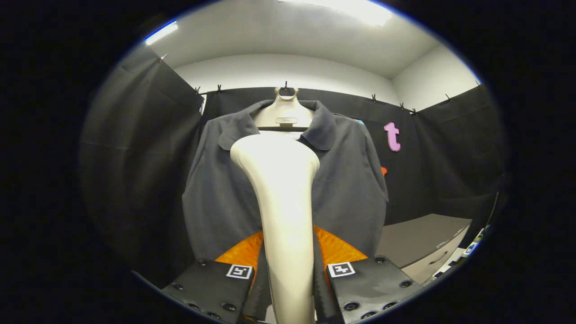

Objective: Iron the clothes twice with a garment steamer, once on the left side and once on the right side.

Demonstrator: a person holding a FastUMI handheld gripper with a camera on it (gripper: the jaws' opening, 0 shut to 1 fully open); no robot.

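Note:
A dark grey polo shirt (346, 189) hangs on a white hanger (285, 114) against the black cloth wall, straight ahead of me. My gripper (288, 252) is shut on the white garment steamer (281, 180), whose handle runs up between the two orange fingers (335, 247). The steamer's broad head stands upright just below the shirt's collar, in front of the chest middle. Whether the head touches the fabric cannot be told. The steamer hides the shirt's placket and lower middle.
A grey cabinet (423, 238) with a drawer handle stands low to the right of the shirt. Black cloth walls (135, 171) close in on the left, back and right. White ceiling with lamps lies above.

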